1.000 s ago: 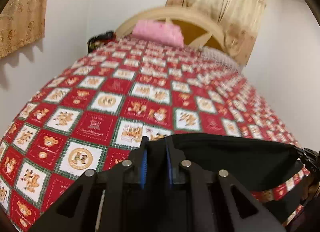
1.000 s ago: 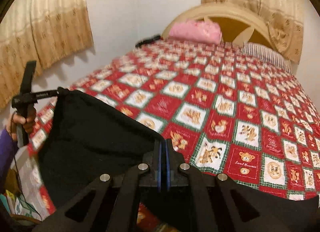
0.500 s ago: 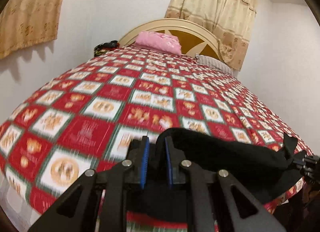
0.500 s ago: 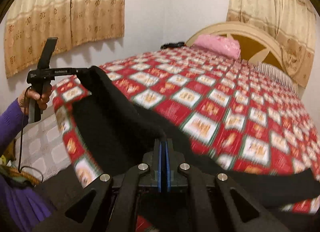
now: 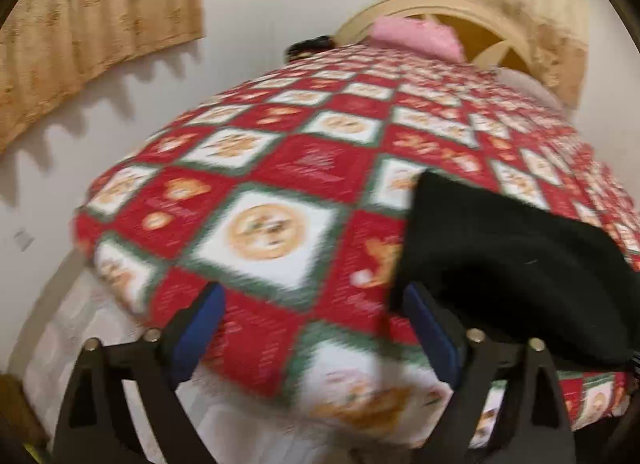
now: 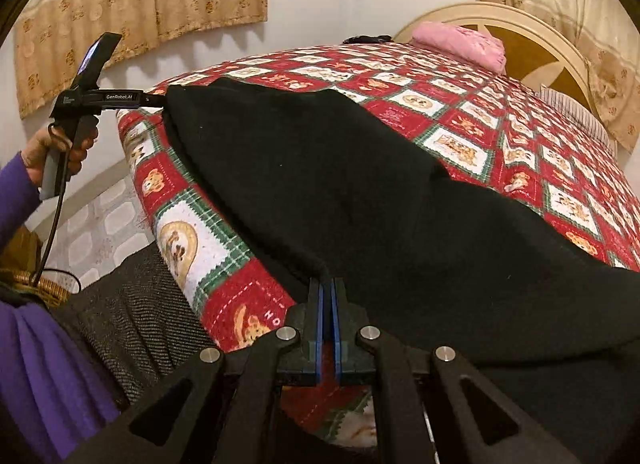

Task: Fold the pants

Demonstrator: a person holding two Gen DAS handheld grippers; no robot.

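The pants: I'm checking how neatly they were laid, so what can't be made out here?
- Right wrist view: the black pants run off the right and bottom edges, and the right tool covers their near hem.
- Left wrist view: motion blur smears the bedspread; the frame edge cuts the pants.
- Seams and creases: black fabric shows none.

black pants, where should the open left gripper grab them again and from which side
Take the black pants at the near left corner of their edge, close to the left gripper, whose fingers stand wide apart. Come in from the foot of the bed, low along the quilt: that edge lies flat and free there, while the right gripper pinches the other end.
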